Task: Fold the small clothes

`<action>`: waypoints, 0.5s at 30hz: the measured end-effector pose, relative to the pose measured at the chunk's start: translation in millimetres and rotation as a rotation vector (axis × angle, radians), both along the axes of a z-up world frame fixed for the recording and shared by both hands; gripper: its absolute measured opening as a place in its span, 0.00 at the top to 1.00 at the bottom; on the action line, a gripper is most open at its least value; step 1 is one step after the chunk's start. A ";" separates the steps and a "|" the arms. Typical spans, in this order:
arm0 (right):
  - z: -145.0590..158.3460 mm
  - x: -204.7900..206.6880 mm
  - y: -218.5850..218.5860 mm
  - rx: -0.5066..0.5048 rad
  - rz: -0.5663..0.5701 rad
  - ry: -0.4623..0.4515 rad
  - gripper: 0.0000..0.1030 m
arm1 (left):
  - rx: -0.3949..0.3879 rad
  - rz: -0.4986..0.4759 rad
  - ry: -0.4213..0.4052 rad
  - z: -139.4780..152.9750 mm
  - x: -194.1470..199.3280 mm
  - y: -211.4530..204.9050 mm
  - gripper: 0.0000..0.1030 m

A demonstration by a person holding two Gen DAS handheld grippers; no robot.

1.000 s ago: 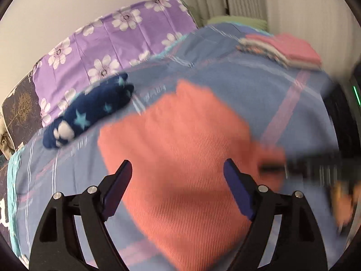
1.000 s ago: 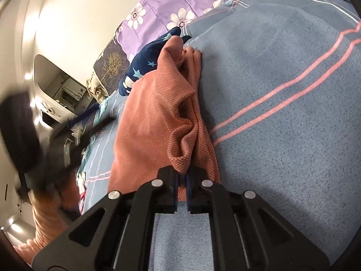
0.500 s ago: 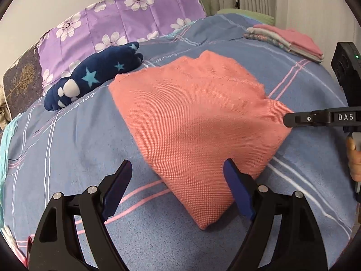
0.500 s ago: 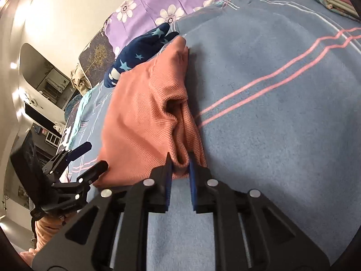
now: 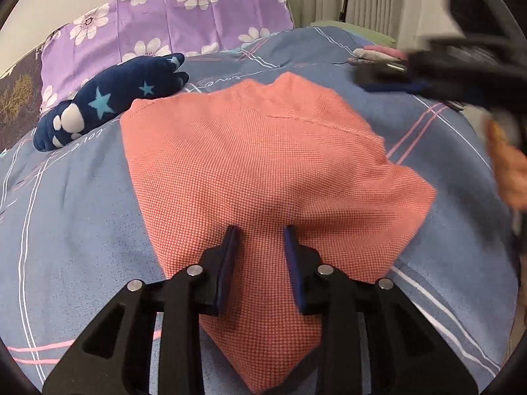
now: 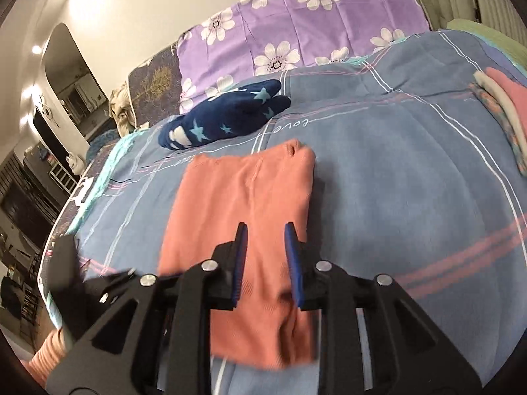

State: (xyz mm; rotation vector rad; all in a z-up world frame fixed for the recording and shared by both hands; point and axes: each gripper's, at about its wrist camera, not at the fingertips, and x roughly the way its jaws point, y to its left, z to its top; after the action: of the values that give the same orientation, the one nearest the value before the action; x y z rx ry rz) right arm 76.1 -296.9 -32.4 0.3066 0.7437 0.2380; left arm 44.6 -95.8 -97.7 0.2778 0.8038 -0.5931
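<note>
The left gripper (image 5: 260,240) is hovering low over the near part of the salmon garment (image 5: 263,164), its 2 blue-padded fingers (image 5: 230,247) standing partly apart with knit cloth showing between them; whether the pads are pressing the fabric or just above it, I cannot tell. The right gripper (image 6: 265,247) is sitting the same way — jaws parted, nothing pinched — over the garment's near end in its own view. Judging by this, both are lining up on the near edge so the cloth can be lifted and laid over toward the far side, making the next fold.

The blue plaid bedspread (image 5: 82,214) is serving as the work surface: broad, soft and a little rumpled, so it is likely giving under any downward press. The salmon garment is lying flat on it, roughly in the middle, 1 corner pointing toward the left camera. Behind it the purple floral pillow (image 5: 171,23) is leaning against the pale wall. The navy star-print item (image 5: 108,102) is lying just beyond the garment's far left corner — near, apparently not touching. Smallest, the stack of folded clothes (image 6: 500,108) is resting well apart at the far right, probably the finished pile. A doorway and dim furniture are showing at the left of the right view.
</note>
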 end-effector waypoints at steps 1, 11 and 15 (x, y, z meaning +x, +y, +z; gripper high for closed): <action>1.2 8.7 0.1 -0.003 -0.002 0.002 0.76 | -0.007 -0.002 0.008 -0.1 0.2 0.2 0.65; -6.9 131.3 15.3 -0.110 0.047 0.169 0.76 | 0.004 -0.008 -0.021 -3.3 -6.5 -3.9 0.58; -15.7 152.0 23.3 -0.171 0.063 0.207 0.59 | -0.008 -0.011 -0.013 -3.2 -4.2 -1.5 0.57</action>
State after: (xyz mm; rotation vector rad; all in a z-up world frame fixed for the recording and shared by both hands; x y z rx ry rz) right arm 228.1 -273.7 -48.1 0.1465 0.9736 0.2029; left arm 40.4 -97.3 -100.9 0.2783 0.7876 -0.6045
